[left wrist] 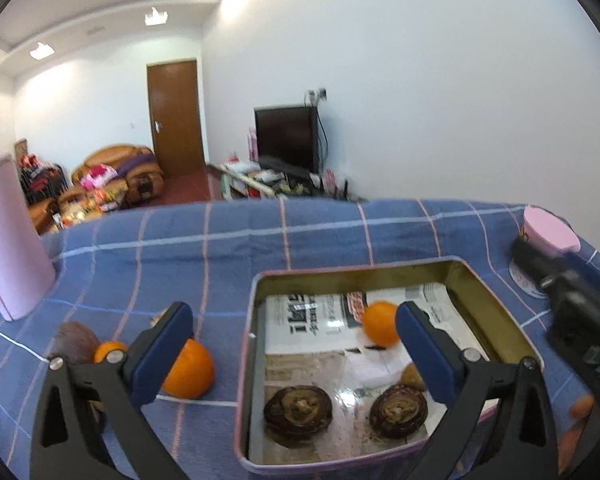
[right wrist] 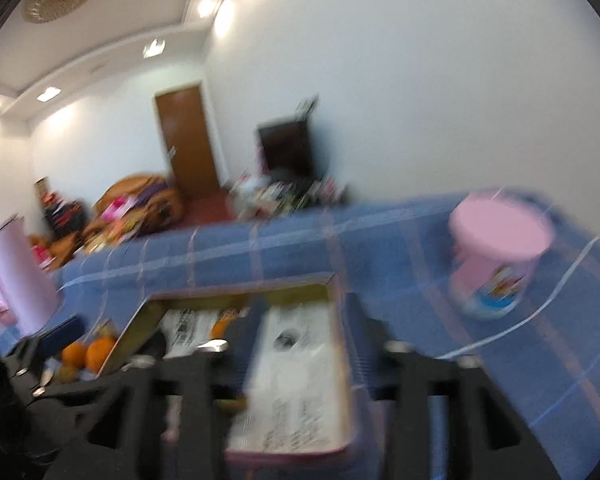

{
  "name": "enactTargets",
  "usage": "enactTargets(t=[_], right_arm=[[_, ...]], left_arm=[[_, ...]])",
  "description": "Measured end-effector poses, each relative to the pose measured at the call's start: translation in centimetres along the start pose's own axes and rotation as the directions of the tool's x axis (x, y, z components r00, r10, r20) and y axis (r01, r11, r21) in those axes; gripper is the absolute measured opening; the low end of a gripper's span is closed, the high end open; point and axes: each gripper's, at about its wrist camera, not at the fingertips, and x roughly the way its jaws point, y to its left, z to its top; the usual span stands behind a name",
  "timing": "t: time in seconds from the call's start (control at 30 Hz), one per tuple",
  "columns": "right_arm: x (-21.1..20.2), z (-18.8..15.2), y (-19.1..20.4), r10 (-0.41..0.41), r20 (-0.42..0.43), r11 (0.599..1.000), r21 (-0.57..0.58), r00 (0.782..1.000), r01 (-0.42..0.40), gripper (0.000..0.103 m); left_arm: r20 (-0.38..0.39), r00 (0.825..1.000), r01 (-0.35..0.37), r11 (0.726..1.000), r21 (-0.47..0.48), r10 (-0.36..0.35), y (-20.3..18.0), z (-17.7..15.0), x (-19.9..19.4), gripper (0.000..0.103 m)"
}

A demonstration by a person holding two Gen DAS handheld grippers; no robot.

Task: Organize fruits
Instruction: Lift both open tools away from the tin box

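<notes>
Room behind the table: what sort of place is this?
Most likely a home living room: a sofa by a wooden door, a TV on a cluttered stand, and a table under a checked cloth.

Checked blue table (left wrist: pixel 300 240) under tin (left wrist: pixel 496 300), oranges (left wrist: pixel 190 370), pink tub (right wrist: pixel 496 256)

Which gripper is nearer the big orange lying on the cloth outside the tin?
Left. The left gripper has its left finger right in front of that orange, jaws open. The right gripper sits over the tin's far side, away from it.
</notes>
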Motion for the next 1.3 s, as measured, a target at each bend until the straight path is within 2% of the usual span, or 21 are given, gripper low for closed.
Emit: enactTargets(t=[0.03,0.07,0.13,0.33,0.5,0.67,0.9,1.1,1.3], right_arm=[[-0.8,0.0,-0.1,-0.022,0.060,1.000,-0.003,0.998,0.022,0.093],[-1.8,-0.1,-0.1,-0.038,0.134,0.999,-0.005,0.990,0.039,0.094],[-2.7,-0.3,0.1,-0.060,0.198,0.998,-0.014,0.978,0.063,0.095],[-1.2,-0.4,0.8,-0.075,0.097,0.997,-0.028,0.992,0.078,0.095],[-2.4,-0.8,0.7,-0.081,0.130,0.996,-0.029,0.988,0.086,0.095],[-3.2,-1.2,0.9,-0.085,0.112,0.996,-0.017,0.990,0.088,0.095],[-3.9,-1.7,0.8,-0.082,0.068,0.997,0.015,0.994,0.082,0.095],[-4.4,-2.2,2.2,-0.096,0.056,0.995,-0.003,0.994,0.097,0.095],[-5.0,-2.7,4.5,-0.067,0.042,0.998,-0.012,0.997,0.067,0.095]], left_arm=[[0.011,1.000,-0.013,1.000,0.006,0.013,-0.1,0.2,0.0,0.103],[0.017,1.000,-0.021,1.000,0.012,0.020,-0.2,0.2,-0.1,0.103],[0.008,1.000,-0.021,1.000,0.019,0.021,-0.1,0.2,0.1,0.103],[0.012,0.999,-0.031,0.999,0.014,0.031,0.3,0.0,-0.2,0.103],[0.053,0.998,-0.044,0.999,0.008,0.043,1.0,-0.4,-1.6,0.103],[0.068,0.997,-0.046,0.999,0.000,0.045,1.7,-0.6,-2.3,0.103],[0.060,0.996,-0.058,0.998,-0.016,0.059,3.7,-1.2,-3.4,0.103],[0.048,0.997,-0.053,0.998,-0.027,0.055,5.8,-1.8,-4.0,0.103],[0.018,0.998,-0.062,0.998,-0.031,0.062,8.0,-2.1,-3.9,0.103]])
